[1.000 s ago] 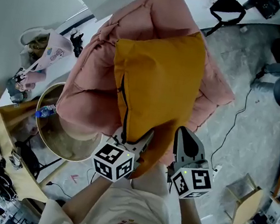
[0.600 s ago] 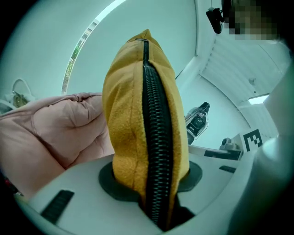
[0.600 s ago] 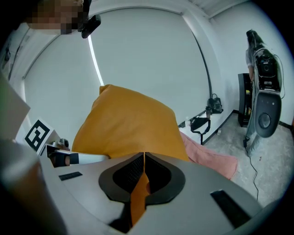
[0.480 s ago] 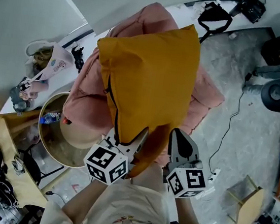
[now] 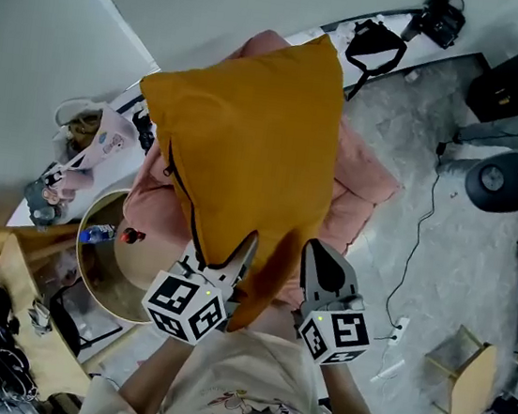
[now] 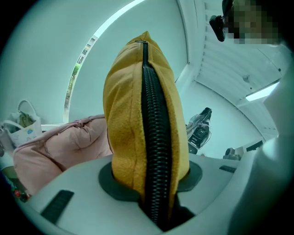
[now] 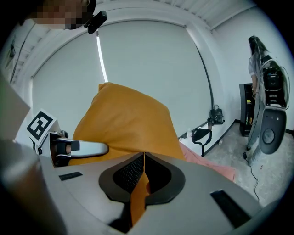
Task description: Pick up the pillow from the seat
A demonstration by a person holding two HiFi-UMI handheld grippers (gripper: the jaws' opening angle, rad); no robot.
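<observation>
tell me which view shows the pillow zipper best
The left gripper view: the zipper faces the camera, running down the pillow into the left tool. The head view shows only a thin dark line; the right gripper view, none.

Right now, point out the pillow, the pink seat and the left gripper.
pillow [image 5: 248, 143], head view, middle of its orange face.
pink seat [image 5: 360, 191], head view, bare right side.
left gripper [image 5: 238, 255], head view, between its fingertips.
</observation>
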